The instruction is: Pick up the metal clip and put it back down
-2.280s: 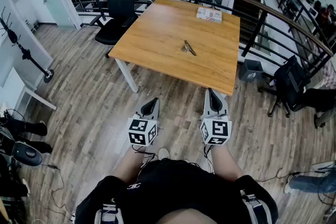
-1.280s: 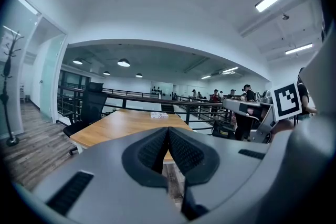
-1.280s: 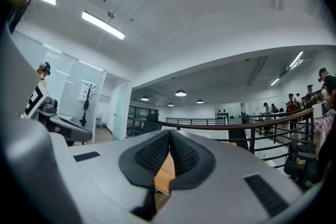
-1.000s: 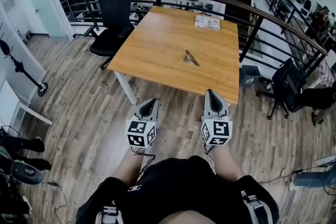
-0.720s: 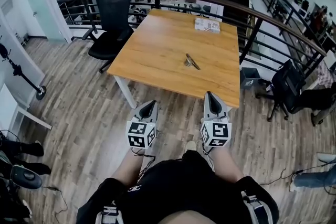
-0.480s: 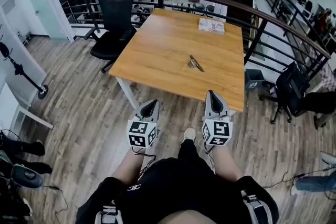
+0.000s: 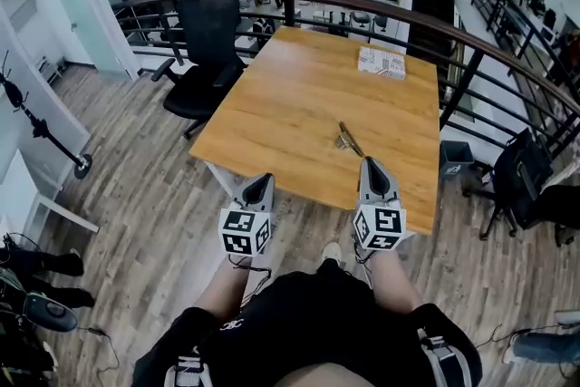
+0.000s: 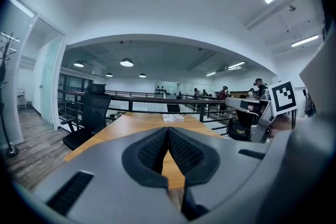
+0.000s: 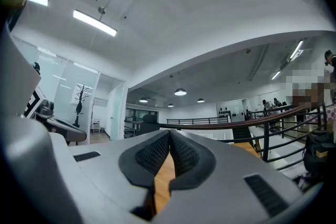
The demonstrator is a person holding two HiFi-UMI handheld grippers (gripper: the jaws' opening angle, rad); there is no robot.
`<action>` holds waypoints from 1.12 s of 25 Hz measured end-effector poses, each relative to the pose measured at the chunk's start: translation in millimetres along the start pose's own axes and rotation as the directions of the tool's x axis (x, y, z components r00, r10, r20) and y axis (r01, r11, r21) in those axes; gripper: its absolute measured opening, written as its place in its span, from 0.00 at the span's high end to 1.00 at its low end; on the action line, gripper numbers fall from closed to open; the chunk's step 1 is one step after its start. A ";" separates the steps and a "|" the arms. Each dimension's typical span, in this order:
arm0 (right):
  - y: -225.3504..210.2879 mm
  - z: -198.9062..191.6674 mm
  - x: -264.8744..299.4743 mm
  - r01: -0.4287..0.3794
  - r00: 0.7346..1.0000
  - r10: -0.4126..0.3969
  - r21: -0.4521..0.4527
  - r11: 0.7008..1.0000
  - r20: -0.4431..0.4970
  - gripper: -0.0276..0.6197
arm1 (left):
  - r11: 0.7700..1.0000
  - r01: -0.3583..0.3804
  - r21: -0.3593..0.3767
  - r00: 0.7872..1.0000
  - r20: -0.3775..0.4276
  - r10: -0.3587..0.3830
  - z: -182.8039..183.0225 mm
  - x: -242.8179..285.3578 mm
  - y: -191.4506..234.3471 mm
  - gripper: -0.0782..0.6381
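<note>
- While a person holds 2 tools out side by side over the near edge of a wooden counter [image 7: 299,95], the left hand-held gripper [image 7: 261,179] has its jaws pressed together, with nothing caught between them.
- The right hand-held gripper [image 7: 372,166] is likewise closed and empty; in the right gripper view its dark ribbed pads [image 9: 157,152] meet at the tips.
- The metal clip [image 7: 347,140] lies flat on the counter towards its near right part. In the head view it sits just beyond the right hand-held gripper's tip and apart from it, untouched by either tool.
- A small printed box [image 7: 381,62] rests near the counter's far right corner, well apart from the clip.
- A black office chair [image 7: 207,32] stands at the counter's far left side.
- A dark railing [image 7: 399,9] curves behind the counter, with an open office hall beyond it.
- A black bag [image 7: 521,181] sits on the plank floor [image 7: 145,195] to the right of the counter.
</note>
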State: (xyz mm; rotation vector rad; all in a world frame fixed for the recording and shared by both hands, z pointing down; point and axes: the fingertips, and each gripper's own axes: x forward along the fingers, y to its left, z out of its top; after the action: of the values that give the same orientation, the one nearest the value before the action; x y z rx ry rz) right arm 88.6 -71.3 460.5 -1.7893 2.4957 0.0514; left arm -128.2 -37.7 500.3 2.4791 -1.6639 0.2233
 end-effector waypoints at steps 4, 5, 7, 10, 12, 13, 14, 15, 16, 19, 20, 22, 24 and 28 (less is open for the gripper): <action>-46.7 10.9 79.5 -0.019 1.000 0.019 -0.003 1.000 0.005 0.93 | 1.000 -0.003 0.006 1.000 0.017 0.003 37.9 83.0 9.6 0.87; -56.0 11.9 97.5 -0.028 1.000 0.028 -0.004 1.000 0.003 0.93 | 1.000 -0.002 0.004 1.000 0.017 0.002 44.9 103.3 11.8 0.87; -72.9 13.1 131.8 -0.050 0.999 0.050 -0.013 0.999 -0.005 0.93 | 1.000 0.004 -0.002 1.000 0.018 -0.004 57.3 144.2 14.8 0.87; -98.6 10.5 182.3 -0.073 0.997 0.073 -0.030 0.997 -0.020 0.93 | 1.000 0.018 -0.008 0.999 0.027 -0.018 75.4 205.2 18.9 0.87; -117.7 6.8 214.5 -0.077 0.996 0.076 -0.034 0.996 -0.035 0.93 | 1.000 0.028 -0.011 0.999 0.028 -0.027 85.4 244.6 22.1 0.87; -126.3 4.9 228.8 -0.076 0.996 0.075 -0.038 0.996 -0.042 0.93 | 0.999 0.032 -0.014 0.999 0.027 -0.032 88.9 261.9 24.2 0.87; -133.9 2.7 241.9 -0.074 0.996 0.072 -0.043 0.996 -0.048 0.93 | 0.999 0.038 -0.017 0.999 0.025 -0.038 91.2 277.3 26.7 0.87; -140.5 0.3 254.1 -0.069 0.996 0.067 -0.047 0.996 -0.054 0.93 | 0.999 0.046 -0.021 0.999 0.022 -0.045 92.3 291.0 29.5 0.87; -145.7 -2.3 265.3 -0.064 0.996 0.061 -0.048 0.997 -0.058 0.93 | 0.998 0.055 -0.025 0.998 0.017 -0.054 92.2 303.0 32.6 0.87; -152.1 -11.0 291.2 -0.050 0.997 0.048 -0.030 0.998 -0.060 0.93 | 0.996 0.083 -0.023 0.996 -0.011 -0.083 86.8 331.8 45.7 0.87; -152.4 -13.9 298.6 -0.042 0.997 0.041 -0.024 0.999 -0.061 0.93 | 0.995 0.094 -0.019 0.995 -0.021 -0.094 85.7 340.4 51.5 0.87; -152.0 -18.5 313.0 -0.024 0.998 0.023 -0.014 1.000 -0.064 0.93 | 0.993 0.114 -0.008 0.993 -0.033 -0.114 87.4 355.4 65.0 0.87; -151.1 -22.2 326.8 -0.008 0.998 0.007 -0.012 1.000 -0.066 0.93 | 0.992 0.127 0.002 0.991 -0.036 -0.127 92.5 368.0 79.6 0.87; -146.4 -28.4 348.9 0.015 0.997 -0.018 -0.042 0.999 -0.072 0.93 | 0.990 0.142 0.014 0.989 -0.035 -0.141 99.6 386.9 103.0 0.87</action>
State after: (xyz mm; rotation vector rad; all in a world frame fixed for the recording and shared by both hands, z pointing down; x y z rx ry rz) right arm 114.7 -449.8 464.2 -1.8600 2.5464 0.0388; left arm -74.5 -446.5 486.1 2.5771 -1.4710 0.2616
